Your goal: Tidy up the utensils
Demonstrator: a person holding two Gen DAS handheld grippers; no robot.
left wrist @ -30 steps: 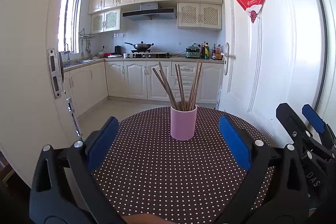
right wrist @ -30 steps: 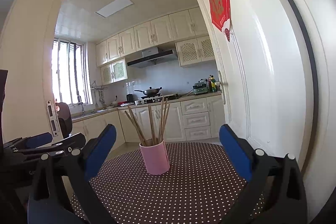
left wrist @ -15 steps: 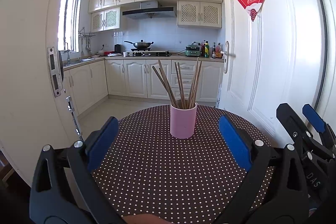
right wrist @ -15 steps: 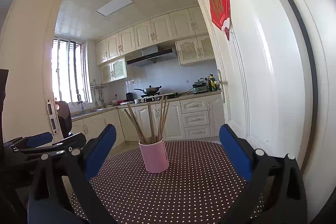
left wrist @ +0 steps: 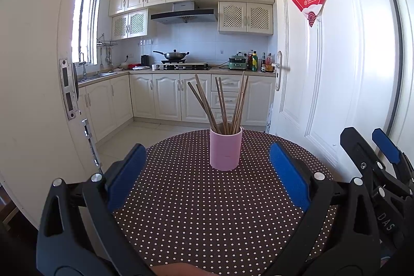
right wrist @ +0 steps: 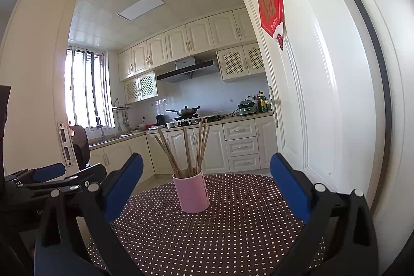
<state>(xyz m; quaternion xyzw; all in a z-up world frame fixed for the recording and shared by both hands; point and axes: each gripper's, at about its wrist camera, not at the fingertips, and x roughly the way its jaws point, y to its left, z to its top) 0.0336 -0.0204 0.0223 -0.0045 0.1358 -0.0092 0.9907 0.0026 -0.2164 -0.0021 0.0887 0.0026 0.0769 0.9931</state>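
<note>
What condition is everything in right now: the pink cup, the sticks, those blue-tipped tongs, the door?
Pink cup: upright on the dotted table.
Chopsticks: standing in the cup, fanned out.
Left tongs: open, empty.
Right tongs: open, empty.
Door: swung open.
Wok: on the stove, lidded.

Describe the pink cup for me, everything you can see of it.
The cup is a plain pink cylinder, matte and ceramic-looking, with no handle in view. It stands upright near the far middle of the round dotted table. Thin brown chopsticks stand in it, fanned out against its rim, a few leaning left and the rest right. Nothing else touches it: the left gripper and the right gripper are both open and short of it.
</note>
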